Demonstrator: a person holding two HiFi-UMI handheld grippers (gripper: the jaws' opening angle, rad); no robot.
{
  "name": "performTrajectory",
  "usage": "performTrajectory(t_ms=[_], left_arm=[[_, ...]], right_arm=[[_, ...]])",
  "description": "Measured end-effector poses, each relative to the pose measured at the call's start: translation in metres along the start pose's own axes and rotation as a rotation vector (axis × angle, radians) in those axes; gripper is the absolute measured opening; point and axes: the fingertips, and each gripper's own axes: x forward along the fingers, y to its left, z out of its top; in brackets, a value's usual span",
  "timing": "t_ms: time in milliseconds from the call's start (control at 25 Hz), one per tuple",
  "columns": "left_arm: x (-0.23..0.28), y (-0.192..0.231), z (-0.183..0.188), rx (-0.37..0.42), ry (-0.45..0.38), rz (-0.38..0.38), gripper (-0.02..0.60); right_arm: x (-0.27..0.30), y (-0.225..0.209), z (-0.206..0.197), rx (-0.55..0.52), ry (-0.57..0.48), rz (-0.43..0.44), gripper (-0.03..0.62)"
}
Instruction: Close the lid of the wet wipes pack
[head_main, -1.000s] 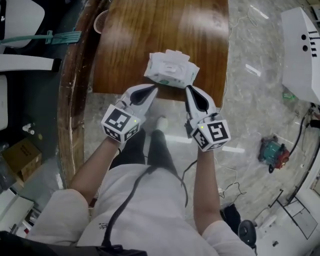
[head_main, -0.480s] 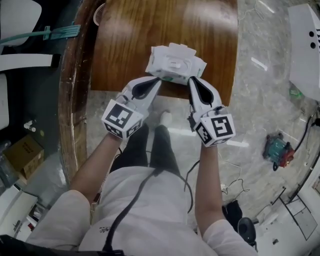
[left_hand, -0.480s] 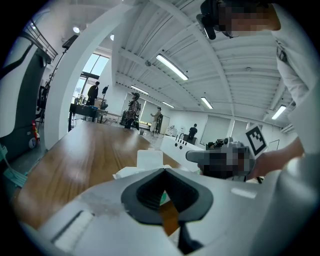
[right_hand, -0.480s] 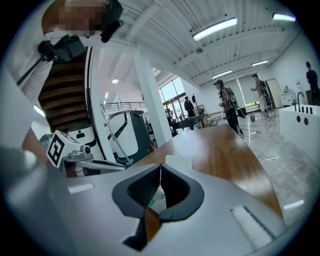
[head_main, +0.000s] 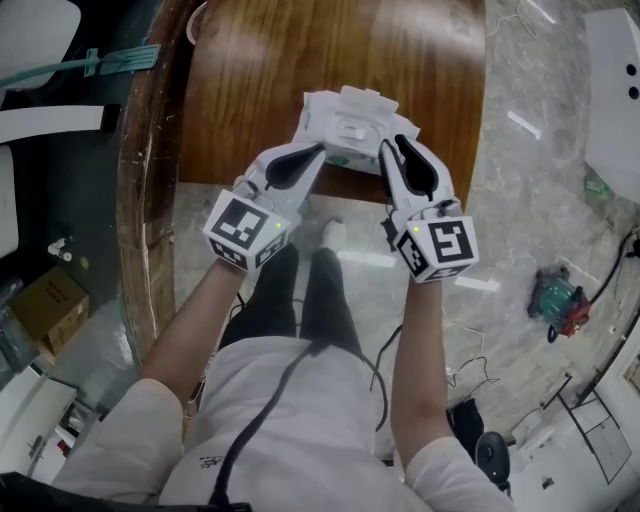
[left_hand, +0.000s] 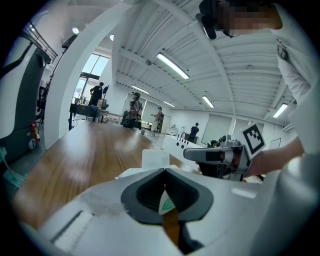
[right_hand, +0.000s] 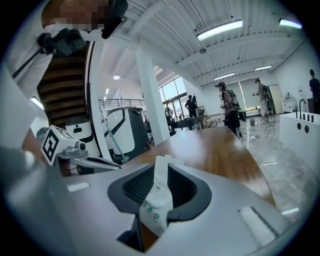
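Observation:
The white wet wipes pack (head_main: 352, 130) lies at the near edge of the wooden table (head_main: 270, 80), its lid (head_main: 362, 98) standing up at the far side. My left gripper (head_main: 318, 155) is shut on the pack's near left corner; in the left gripper view a scrap of white and green film (left_hand: 168, 203) shows between the closed jaws. My right gripper (head_main: 398, 146) is at the near right corner. Its jaws are opening, and the pack's end (right_hand: 159, 192) still stands between them with gaps beside it.
The table's near edge runs just under both grippers, with the person's legs and marble floor below. A green-handled tool (head_main: 100, 62) and a cardboard box (head_main: 40, 310) lie at the left. A white machine (head_main: 615, 90) and a red and green device (head_main: 558, 300) are at the right.
Both grippers have carried the pack farther over the table edge and lower. The right gripper's jaws, shut before, have parted.

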Motion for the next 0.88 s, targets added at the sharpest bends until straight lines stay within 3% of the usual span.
performTrajectory(t_ms=[280,880], left_arm=[[0.012,0.009,-0.004,-0.005,0.017,0.005,0.038],[0.027,0.019,-0.009,-0.024,0.043,0.030,0.038]], right_arm=[[0.017,-0.018,-0.002,-0.029,0.031,0.011,0.156],[0.054,-0.029,-0.009,-0.055,0.087,0.075,0.193]])
